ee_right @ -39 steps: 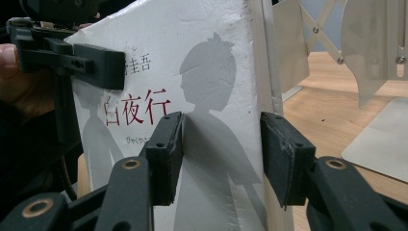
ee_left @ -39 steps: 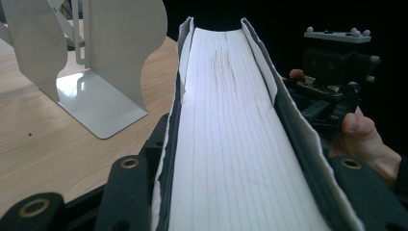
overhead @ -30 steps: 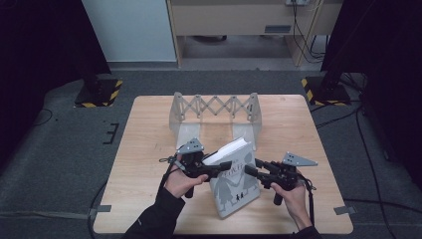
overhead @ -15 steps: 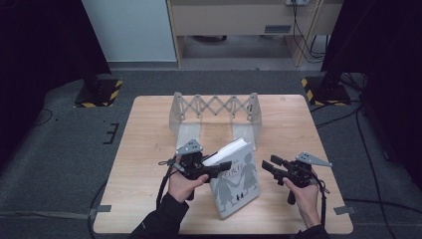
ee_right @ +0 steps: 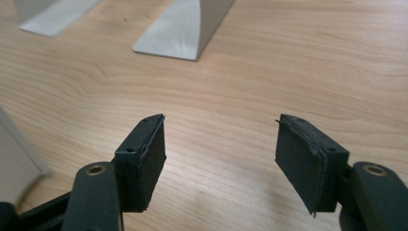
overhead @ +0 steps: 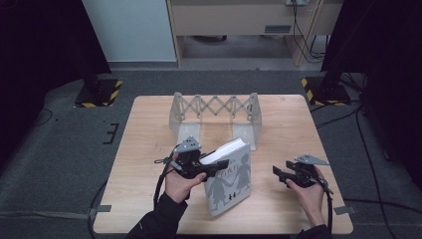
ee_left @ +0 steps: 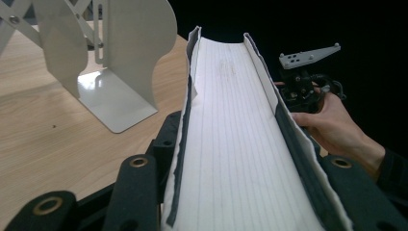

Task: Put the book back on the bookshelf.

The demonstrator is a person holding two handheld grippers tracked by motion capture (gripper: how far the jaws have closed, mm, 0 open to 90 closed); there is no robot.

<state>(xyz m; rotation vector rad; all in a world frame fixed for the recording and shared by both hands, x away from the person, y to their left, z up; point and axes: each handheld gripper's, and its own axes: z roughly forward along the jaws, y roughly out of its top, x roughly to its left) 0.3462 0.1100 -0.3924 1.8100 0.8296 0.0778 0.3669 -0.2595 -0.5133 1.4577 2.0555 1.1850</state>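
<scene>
Two claws work over the wooden counter [overhead: 149, 124]: the left claw [overhead: 214, 165] pinches the book [overhead: 233, 181] across its page block, holding it tilted near the counter's centre. At 3 o'clock from it, well apart, the right claw [overhead: 278, 173] is spread and holds nothing, while the folding metal book rack [overhead: 214, 112] stands at 12 o'clock.

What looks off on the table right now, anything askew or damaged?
No damage. The book is tilted, one edge lifted by the left gripper clamped across its pages, outside the bookend rack. The right gripper is open, apart from it.
</scene>
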